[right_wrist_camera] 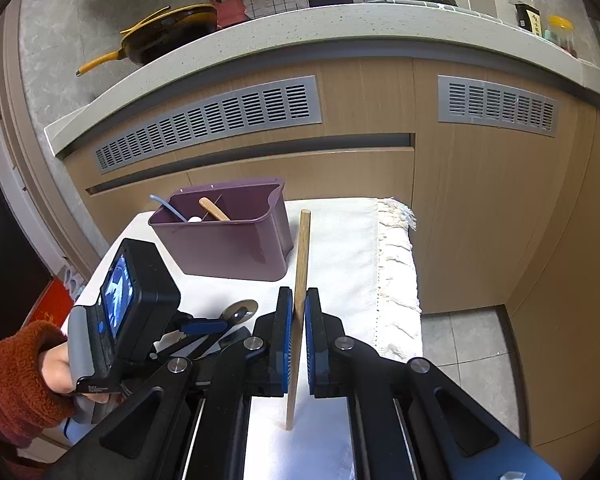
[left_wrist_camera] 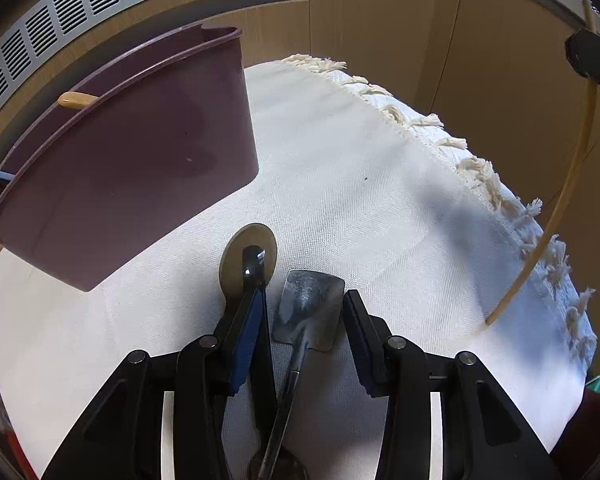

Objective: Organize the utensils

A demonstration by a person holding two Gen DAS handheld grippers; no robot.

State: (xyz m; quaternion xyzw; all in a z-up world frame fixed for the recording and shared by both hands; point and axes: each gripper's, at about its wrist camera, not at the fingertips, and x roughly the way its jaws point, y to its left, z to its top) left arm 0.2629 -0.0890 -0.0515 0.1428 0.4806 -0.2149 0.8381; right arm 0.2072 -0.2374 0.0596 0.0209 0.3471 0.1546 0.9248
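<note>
A purple divided utensil caddy [right_wrist_camera: 236, 236] stands at the left on a table draped with a white fringed cloth [left_wrist_camera: 340, 184], a wooden handle [right_wrist_camera: 214, 209] and a pale blue handle [right_wrist_camera: 168, 206] poking from its compartments. Near it, the left gripper [left_wrist_camera: 300, 320] hovers with jaws spread over a pizza cutter [left_wrist_camera: 248, 256] and a small metal spatula [left_wrist_camera: 308, 308] lying on the cloth. To the right, the right gripper [right_wrist_camera: 299, 336] pinches a wooden chopstick [right_wrist_camera: 302, 256] upright.
</note>
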